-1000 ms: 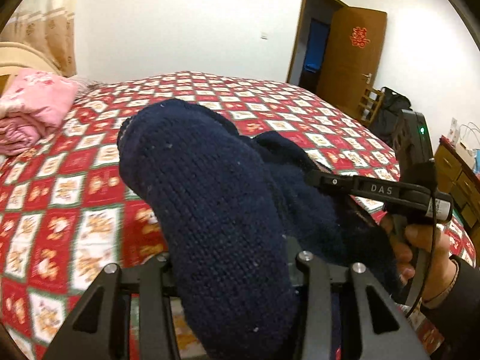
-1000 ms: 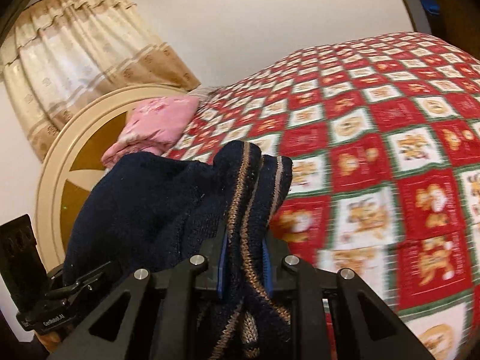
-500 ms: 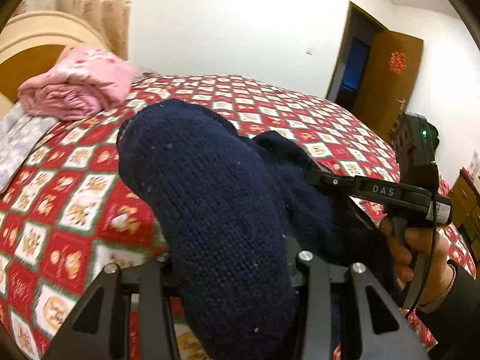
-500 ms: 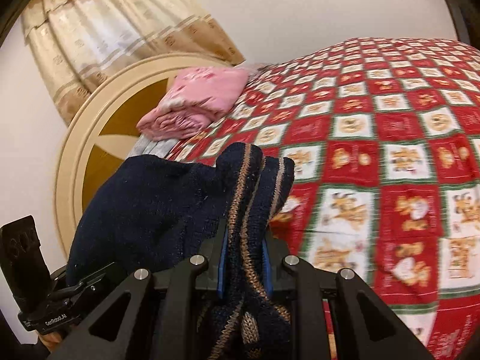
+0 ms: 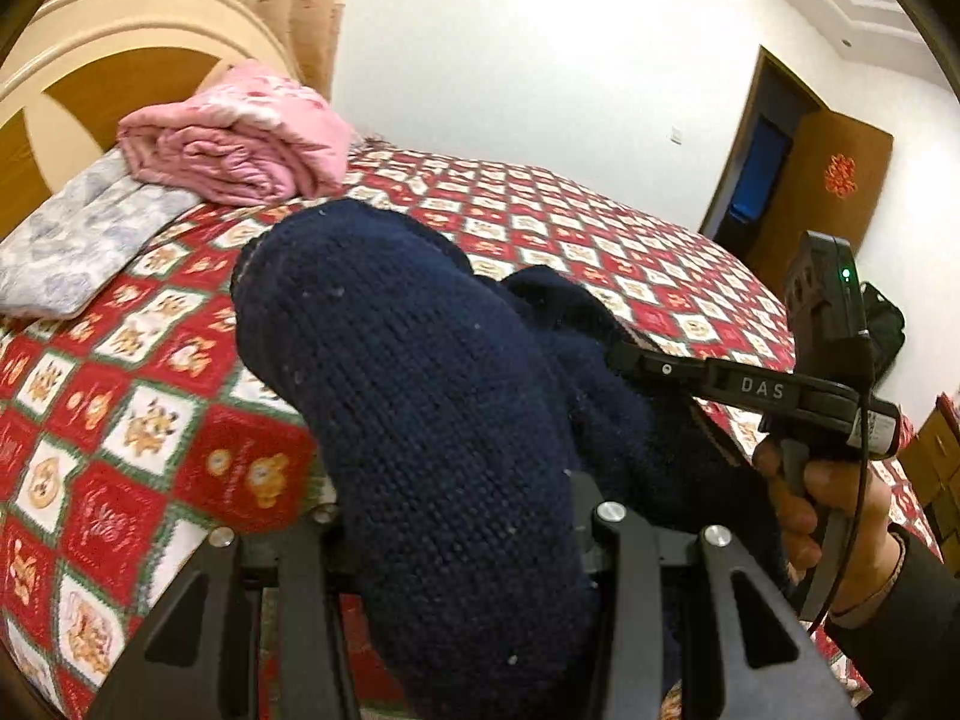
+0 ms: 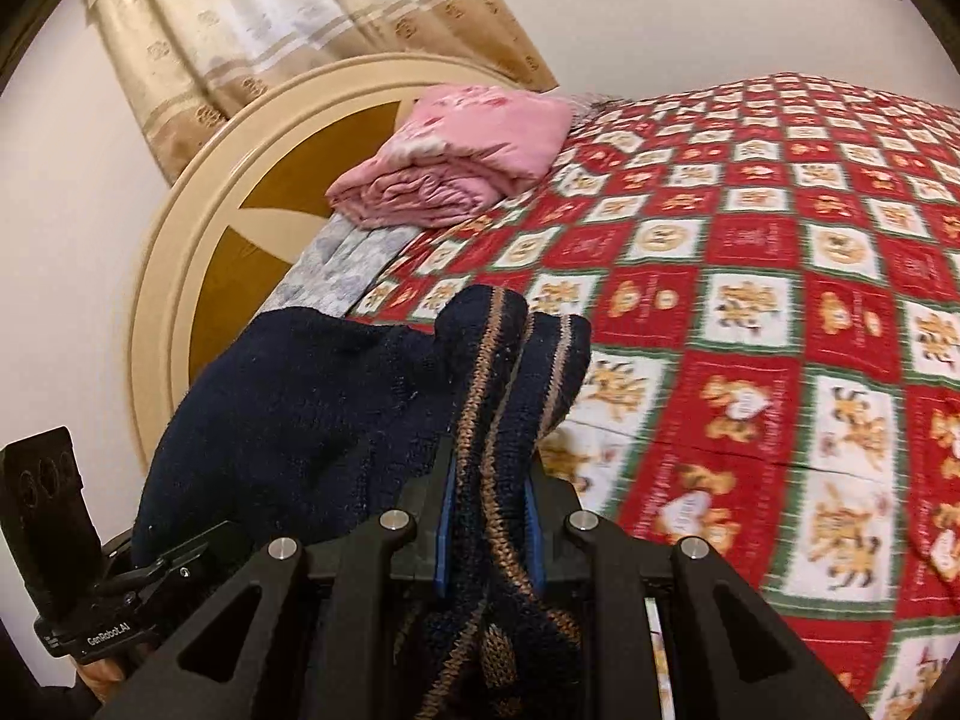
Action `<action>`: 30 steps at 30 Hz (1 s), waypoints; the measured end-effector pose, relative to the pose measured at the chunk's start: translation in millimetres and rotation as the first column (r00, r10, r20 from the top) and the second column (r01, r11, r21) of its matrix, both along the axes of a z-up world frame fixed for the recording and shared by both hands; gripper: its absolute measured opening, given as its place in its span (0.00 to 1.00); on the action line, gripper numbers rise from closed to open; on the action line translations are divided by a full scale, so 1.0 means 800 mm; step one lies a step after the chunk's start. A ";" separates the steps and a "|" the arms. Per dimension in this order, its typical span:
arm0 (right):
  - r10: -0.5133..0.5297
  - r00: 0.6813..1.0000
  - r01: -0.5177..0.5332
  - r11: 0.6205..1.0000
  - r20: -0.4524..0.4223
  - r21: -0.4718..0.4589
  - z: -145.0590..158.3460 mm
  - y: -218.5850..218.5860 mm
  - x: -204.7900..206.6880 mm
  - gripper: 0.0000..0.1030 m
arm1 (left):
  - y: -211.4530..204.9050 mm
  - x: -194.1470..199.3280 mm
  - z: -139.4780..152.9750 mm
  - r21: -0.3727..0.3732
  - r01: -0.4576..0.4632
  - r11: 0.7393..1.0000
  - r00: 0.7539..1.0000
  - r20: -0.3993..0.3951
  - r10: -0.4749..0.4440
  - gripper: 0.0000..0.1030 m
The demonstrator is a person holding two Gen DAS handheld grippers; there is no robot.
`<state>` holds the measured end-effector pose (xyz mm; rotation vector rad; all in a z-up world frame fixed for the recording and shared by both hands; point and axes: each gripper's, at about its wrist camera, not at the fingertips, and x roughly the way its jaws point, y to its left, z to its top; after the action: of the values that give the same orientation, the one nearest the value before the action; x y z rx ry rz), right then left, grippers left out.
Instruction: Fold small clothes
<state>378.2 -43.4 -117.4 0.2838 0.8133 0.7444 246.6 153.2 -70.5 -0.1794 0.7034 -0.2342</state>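
A navy knit garment [image 5: 420,420] hangs in the air between both grippers, above the bed. My left gripper [image 5: 462,516] is shut on one thick, bunched end, which bulges over the fingers and hides their tips. In the right wrist view my right gripper [image 6: 489,498] is shut on the brown-striped hem [image 6: 510,360], pinched between its blue pads [image 6: 445,534]. The rest of the garment [image 6: 300,408] sags left toward the left gripper [image 6: 138,576]. From the left wrist view, the right gripper [image 5: 624,354] reaches into the cloth, held by a person's hand [image 5: 828,498].
Below lies a bed with a red and white checkered bedspread [image 5: 120,420]. A folded pink quilt [image 5: 240,144] rests on a grey patterned pillow [image 5: 78,240] by the round cream headboard [image 6: 180,252]. Curtains [image 6: 270,18] hang behind; a brown door [image 5: 840,192] stands far right.
Both grippers have carried the garment sideways toward the head of the bed. The pink quilt and headboard have come closer and further into view. Both grips are unchanged.
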 end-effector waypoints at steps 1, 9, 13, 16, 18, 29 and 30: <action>0.008 1.000 -0.008 1.000 0.000 0.000 0.000 0.006 -0.001 0.18 | 0.006 -0.002 -0.001 -0.003 -0.009 1.000 1.000 -0.001 0.009 0.42; 0.065 0.998 -0.065 0.998 -0.011 -0.006 -0.006 0.059 -0.006 0.18 | 0.054 -0.015 -0.013 -0.026 -0.071 0.997 0.997 -0.018 0.070 0.42; 0.081 0.997 -0.081 0.997 -0.014 -0.010 -0.007 0.077 -0.007 0.18 | 0.070 -0.019 -0.018 -0.035 -0.090 0.995 0.996 -0.020 0.089 0.42; 0.089 0.996 -0.089 0.996 -0.015 -0.021 -0.010 0.088 -0.008 0.18 | 0.078 -0.019 -0.022 -0.043 -0.101 0.994 0.995 -0.026 0.100 0.42; 0.093 0.996 -0.093 0.995 -0.016 -0.035 -0.014 0.095 -0.008 0.18 | 0.083 -0.018 -0.028 -0.049 -0.106 0.993 0.994 -0.032 0.104 0.42; 0.090 0.995 -0.094 0.992 -0.049 -0.086 -0.041 0.113 0.000 0.18 | 0.103 -0.016 -0.061 -0.070 -0.119 0.990 0.989 -0.091 0.112 0.42; 0.091 0.995 -0.095 0.992 -0.049 -0.088 -0.042 0.113 0.000 0.18 | 0.104 -0.016 -0.062 -0.071 -0.118 0.990 0.990 -0.092 0.112 0.42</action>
<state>378.2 47.4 -150.8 0.1833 0.9046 0.7883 233.5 236.1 -120.4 -0.3037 0.7690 -0.1435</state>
